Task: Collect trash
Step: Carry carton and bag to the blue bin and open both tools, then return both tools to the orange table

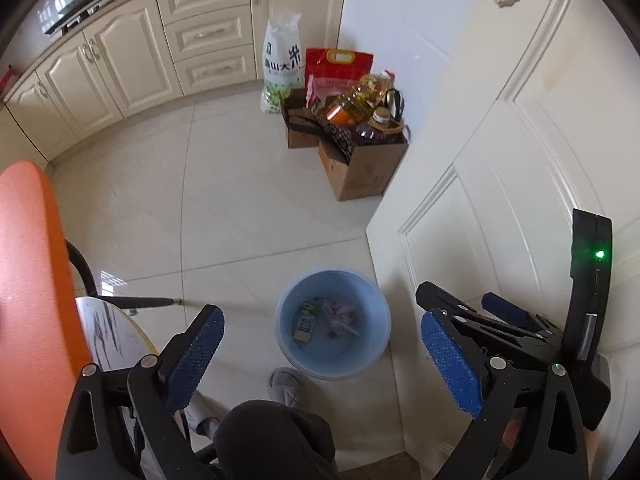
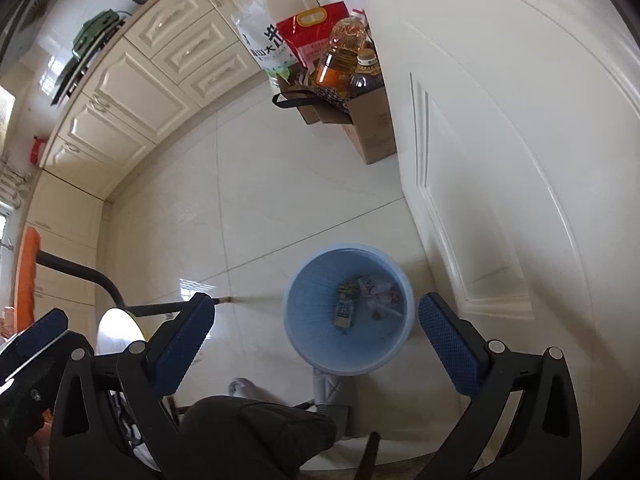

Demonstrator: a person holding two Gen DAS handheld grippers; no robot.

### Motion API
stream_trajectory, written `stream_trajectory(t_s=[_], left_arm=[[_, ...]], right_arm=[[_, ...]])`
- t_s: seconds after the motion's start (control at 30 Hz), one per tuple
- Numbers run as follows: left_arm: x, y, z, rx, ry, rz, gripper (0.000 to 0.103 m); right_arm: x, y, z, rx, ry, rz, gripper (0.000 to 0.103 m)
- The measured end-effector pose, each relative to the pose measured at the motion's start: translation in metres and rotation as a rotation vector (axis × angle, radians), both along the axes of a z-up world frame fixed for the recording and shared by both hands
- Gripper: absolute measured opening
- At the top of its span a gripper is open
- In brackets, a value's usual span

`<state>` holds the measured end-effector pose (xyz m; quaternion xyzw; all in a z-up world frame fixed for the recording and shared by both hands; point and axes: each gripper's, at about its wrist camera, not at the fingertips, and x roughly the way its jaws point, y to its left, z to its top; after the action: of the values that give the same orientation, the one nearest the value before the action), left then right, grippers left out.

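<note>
A light blue bin (image 1: pixel 288 354) stands on the tiled floor by the white door. Inside it lie a small drink carton (image 1: pixel 305 323) and crumpled wrappers (image 1: pixel 340 314). My left gripper (image 1: pixel 320 314) hangs above the bin, pointing steeply down, open with nothing between its blue pads. In the right wrist view the same bin (image 2: pixel 304 344) holds the carton (image 2: pixel 345 312) and wrappers (image 2: pixel 378 292). My right gripper (image 2: pixel 316 300) is also over it, open and empty. Each gripper shows at the edge of the other's view.
Cardboard boxes (image 1: pixel 364 172) with oil bottles and two rice bags (image 1: pixel 282 64) stand in the far corner. Cream cabinets (image 1: pixel 120 52) line the back. A white door (image 1: pixel 520 160) is on the right, an orange chair (image 1: pixel 28 280) and a round table edge (image 1: pixel 112 336) on the left. A person's dark knee (image 1: pixel 272 436) and grey slipper (image 1: pixel 286 384) are below.
</note>
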<state>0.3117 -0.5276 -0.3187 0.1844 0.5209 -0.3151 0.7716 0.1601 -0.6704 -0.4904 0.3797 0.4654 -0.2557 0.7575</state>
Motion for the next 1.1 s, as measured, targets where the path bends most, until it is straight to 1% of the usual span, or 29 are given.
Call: stream_trajectory(t_s=[0.07,0.2,0.33,0.4,0.57,0.67,0.8,0.93,1.0,1.1], left_arm=[[-0.013,0.007,0.013,-0.024,-0.039,-0.003,0.102],[-0.035,0.023,0.043,-0.082,-0.1,-0.003,0.102],[-0.054,0.055,0.078,-0.159,-0.16,0.001,0.102],[-0.065,0.073,0.097,-0.204,-0.198,0.01,0.102],[-0.089,0.156,0.14,-0.29,-0.306,0.043,0.102],[-0.107,0.206,0.162,-0.326,-0.38,0.091,0.102],[-0.136,0.273,0.187,-0.361,-0.468,0.18,0.102],[-0.166,0.328,0.199,-0.36,-0.539,0.273,0.102],[-0.178,0.352,0.205,-0.374,-0.552,0.319,0.102],[-0.203,0.387,0.212,-0.385,-0.594,0.39,0.102]], right_arm=[[-0.003,0.005,0.018,-0.023,-0.027,-0.004,0.103],[-0.006,0.013,0.059,-0.071,-0.078,0.0,0.103],[-0.008,0.027,0.102,-0.129,-0.121,0.012,0.103],[-0.009,0.038,0.128,-0.162,-0.158,0.024,0.103],[-0.003,0.078,0.196,-0.251,-0.252,0.088,0.103],[0.004,0.106,0.232,-0.292,-0.318,0.136,0.103],[0.018,0.153,0.278,-0.339,-0.403,0.219,0.103],[0.032,0.201,0.315,-0.37,-0.482,0.31,0.103],[0.036,0.223,0.327,-0.379,-0.511,0.349,0.103],[0.042,0.26,0.345,-0.399,-0.558,0.418,0.103]])
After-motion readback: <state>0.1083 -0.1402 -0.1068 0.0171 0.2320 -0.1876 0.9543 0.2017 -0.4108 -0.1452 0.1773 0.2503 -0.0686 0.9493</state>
